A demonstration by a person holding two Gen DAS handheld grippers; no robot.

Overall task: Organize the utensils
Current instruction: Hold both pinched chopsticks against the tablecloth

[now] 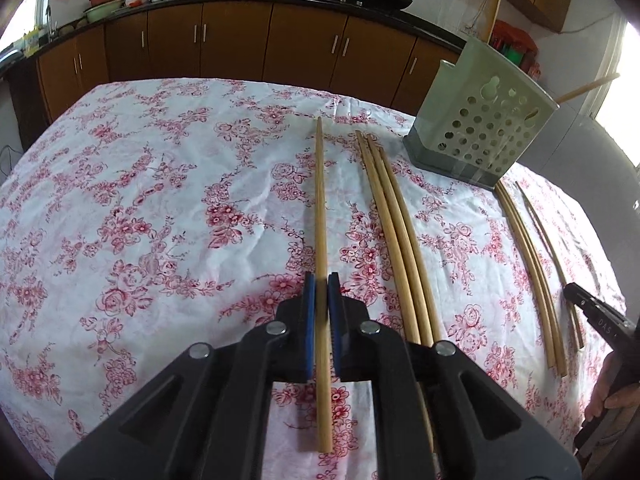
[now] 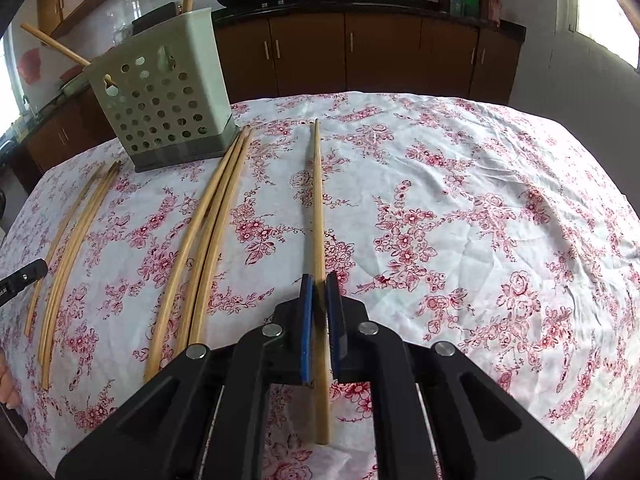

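Observation:
In the left wrist view my left gripper is shut on a single wooden chopstick that runs straight ahead over the floral tablecloth. Three chopsticks lie side by side just to its right. Beyond them stands a pale green perforated utensil holder with two chopsticks poking out. In the right wrist view my right gripper is shut on another single chopstick. There, three chopsticks lie to the left, and the holder is at the back left.
More chopsticks lie at the right side of the table, beside the other gripper's black tip and a hand. In the right wrist view, chopsticks lie far left by a black tip. Kitchen cabinets line the back.

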